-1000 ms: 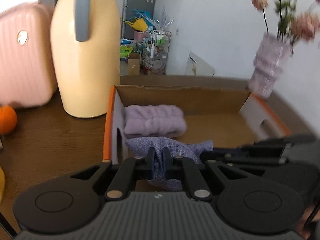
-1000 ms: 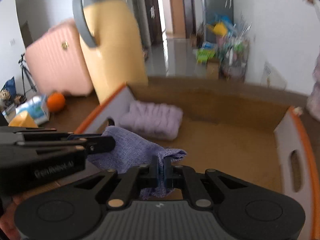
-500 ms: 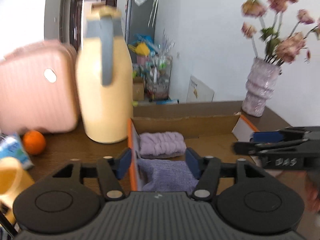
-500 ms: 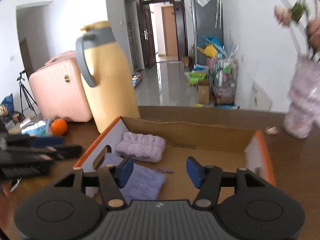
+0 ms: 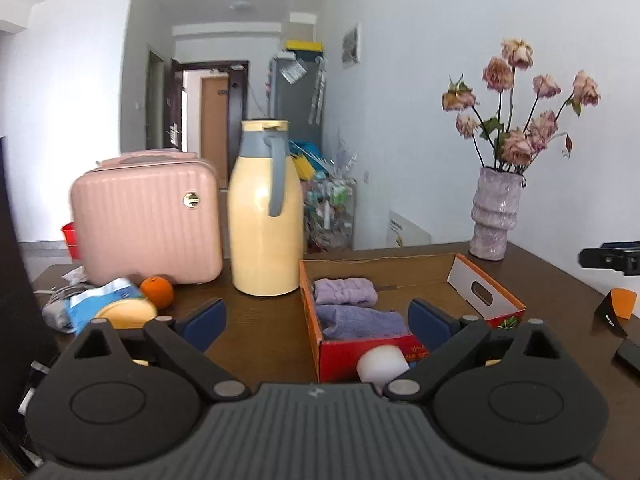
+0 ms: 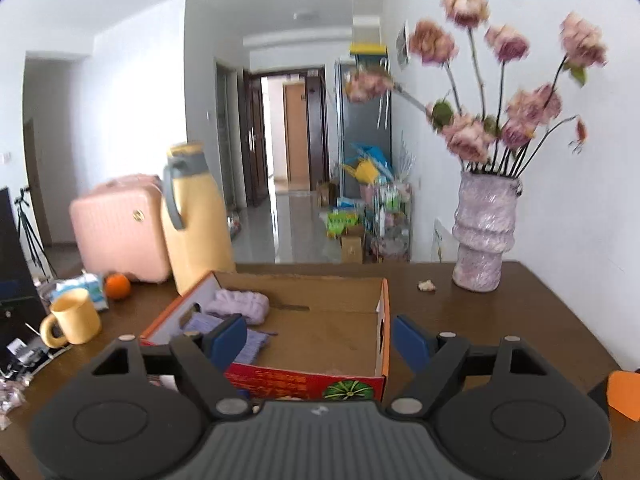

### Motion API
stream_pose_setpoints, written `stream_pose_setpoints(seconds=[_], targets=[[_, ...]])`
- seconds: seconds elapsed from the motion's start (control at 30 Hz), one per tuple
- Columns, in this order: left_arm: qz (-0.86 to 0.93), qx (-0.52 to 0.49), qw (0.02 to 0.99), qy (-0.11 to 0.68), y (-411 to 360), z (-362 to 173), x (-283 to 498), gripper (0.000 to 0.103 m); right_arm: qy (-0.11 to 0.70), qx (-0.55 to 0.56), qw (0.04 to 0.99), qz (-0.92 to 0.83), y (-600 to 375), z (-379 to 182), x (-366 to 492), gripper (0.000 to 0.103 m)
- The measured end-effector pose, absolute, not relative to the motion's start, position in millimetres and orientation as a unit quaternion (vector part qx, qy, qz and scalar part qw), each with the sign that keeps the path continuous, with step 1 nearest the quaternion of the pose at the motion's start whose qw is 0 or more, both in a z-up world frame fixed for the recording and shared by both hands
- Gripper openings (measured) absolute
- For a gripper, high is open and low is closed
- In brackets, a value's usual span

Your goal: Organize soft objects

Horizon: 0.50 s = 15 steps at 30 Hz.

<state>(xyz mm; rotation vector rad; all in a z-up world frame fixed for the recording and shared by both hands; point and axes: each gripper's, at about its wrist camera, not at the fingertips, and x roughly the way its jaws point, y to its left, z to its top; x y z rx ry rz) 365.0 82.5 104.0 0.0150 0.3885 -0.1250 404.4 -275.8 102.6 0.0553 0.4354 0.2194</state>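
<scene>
Cardboard is what the shallow orange-edged box (image 6: 382, 316) is made of; a folded lavender knit cloth (image 5: 358, 322) and a lilac fluffy roll (image 5: 344, 291) are laid along its left wall. Nothing is held by the left gripper (image 5: 316, 318) or right gripper (image 6: 320, 338), whose jaws are opening wide.

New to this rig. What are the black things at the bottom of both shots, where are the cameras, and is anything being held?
There is no robot arm: a person carries a two-finger tool in each hand, with a fisheye camera on each looking forward along the fingers. The black shapes are those tools: the left tool in one view, the right tool in the other. Both are opening, with nothing between the fingers. On the brown table sits a cardboard box holding a fluffy lilac cloth and a folded purple cloth. Around it stand a yellow jug, a pink case, an orange, a mug and a vase.
</scene>
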Motion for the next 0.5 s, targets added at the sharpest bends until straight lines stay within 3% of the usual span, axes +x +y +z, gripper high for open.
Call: stream_pose_setpoints(seconds=[0.1,0.27,0.5], targets=[[-0.050,0.001,0.983,0.176,86.2,102.1,328.6,0.103,0.184,0.023,0.975,0.123,-269.9,92.7,355.5,0.082],[-0.052,0.051,0.986,0.151,73.5,55.5,252.1,0.103,0.161,-0.002,0.975,0.151,-254.1,54.9,264.3,0.084],[-0.041,0.023,0.990,0.136,70.2,4.1,143.0,0.103,0.138,-0.021,0.979,0.147,-245.1,-9.5,165.3,0.084]])
